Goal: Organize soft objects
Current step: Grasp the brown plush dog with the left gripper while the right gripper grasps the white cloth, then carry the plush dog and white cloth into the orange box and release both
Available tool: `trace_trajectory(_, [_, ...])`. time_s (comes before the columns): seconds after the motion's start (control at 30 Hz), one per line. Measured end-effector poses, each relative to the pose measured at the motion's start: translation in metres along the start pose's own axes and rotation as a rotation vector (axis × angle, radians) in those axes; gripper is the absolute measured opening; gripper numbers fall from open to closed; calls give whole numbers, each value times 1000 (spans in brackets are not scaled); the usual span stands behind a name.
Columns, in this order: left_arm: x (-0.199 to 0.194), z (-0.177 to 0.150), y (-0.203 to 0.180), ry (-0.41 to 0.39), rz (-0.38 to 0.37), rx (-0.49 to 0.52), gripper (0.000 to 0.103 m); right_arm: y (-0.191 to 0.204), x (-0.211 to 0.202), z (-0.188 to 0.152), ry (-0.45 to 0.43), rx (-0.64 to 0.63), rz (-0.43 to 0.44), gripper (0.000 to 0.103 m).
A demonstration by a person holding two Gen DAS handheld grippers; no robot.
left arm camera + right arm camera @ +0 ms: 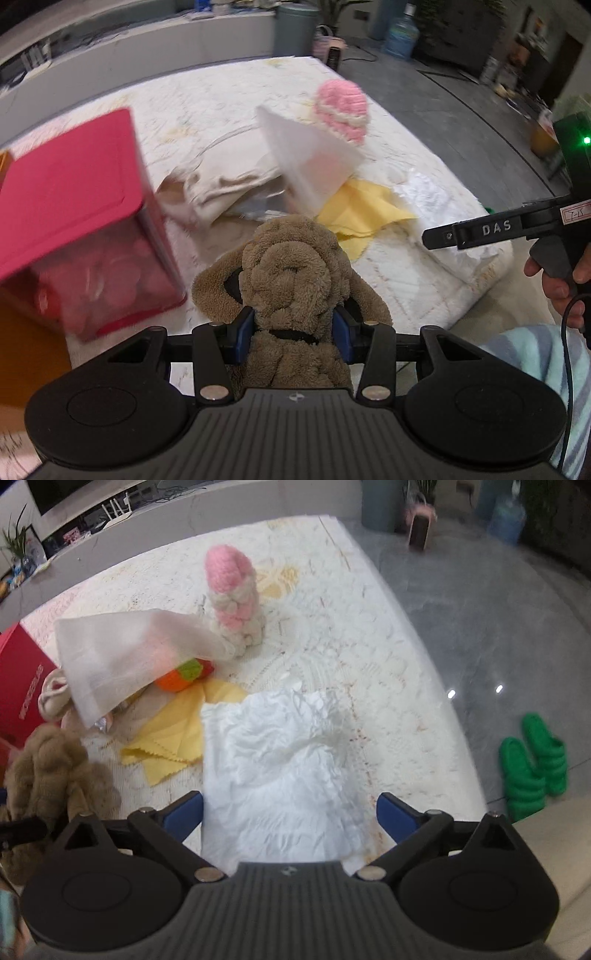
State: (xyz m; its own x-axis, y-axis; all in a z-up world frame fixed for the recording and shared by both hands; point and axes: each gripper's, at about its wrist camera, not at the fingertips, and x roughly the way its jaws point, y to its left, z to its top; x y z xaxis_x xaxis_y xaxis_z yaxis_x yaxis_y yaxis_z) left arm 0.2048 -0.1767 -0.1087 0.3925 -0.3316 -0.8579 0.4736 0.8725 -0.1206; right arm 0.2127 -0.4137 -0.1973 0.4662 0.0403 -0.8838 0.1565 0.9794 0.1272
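My left gripper (pixel 293 325) is shut on a brown plush toy (pixel 291 280) and holds it above the white lace-covered table (pixel 424 291). The toy also shows at the left edge of the right wrist view (pixel 51 768). My right gripper (pixel 290 812) is open, its blue pads on either side of a white crumpled cloth (pixel 284 760) that lies on the table; the right gripper also shows in the left wrist view (pixel 480 227). A pink and white knitted hat (pixel 234 594) stands further back. A yellow cloth (pixel 173 734), a sheer white bag (pixel 129 661), an orange knitted toy (pixel 183 675) and beige fabric (pixel 221 188) lie between.
A red box (pixel 81 221) with a clear side stands at the left of the table. Green slippers (pixel 532 768) lie on the grey floor to the right. A water bottle (pixel 400 35) and a bin (pixel 295 26) stand beyond the table's far end.
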Motion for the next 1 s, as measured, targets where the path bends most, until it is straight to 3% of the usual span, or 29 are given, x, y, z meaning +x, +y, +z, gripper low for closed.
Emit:
trace_trajectory(0.17, [2, -5, 5, 4, 0, -49, 51, -3, 13, 0, 33, 42, 38, 77])
trace_trajectory(0.23, [2, -6, 6, 0, -4, -59, 51, 1, 13, -2, 19, 15, 15, 70])
trace_trajectory(0.33, [-2, -8, 4, -7, -3, -62, 51, 5, 11, -4, 6, -22, -11, 52])
trace_trajectory(0.4, [-6, -10, 4, -17, -7, -65, 51, 5, 9, -5, 7, -13, 15, 35])
trace_trajectory(0.5, [-16, -14, 3, -35, -15, -71, 51, 10, 2, -7, -9, -18, 0, 25])
trace_trajectory(0.77, [-52, -30, 7, -110, -13, -118, 51, 45, -59, -23, -144, -81, -21, 23])
trace_trajectory(1.0, [-100, -48, 16, -209, 6, -148, 51, 92, -108, -56, -237, -115, 56, 23])
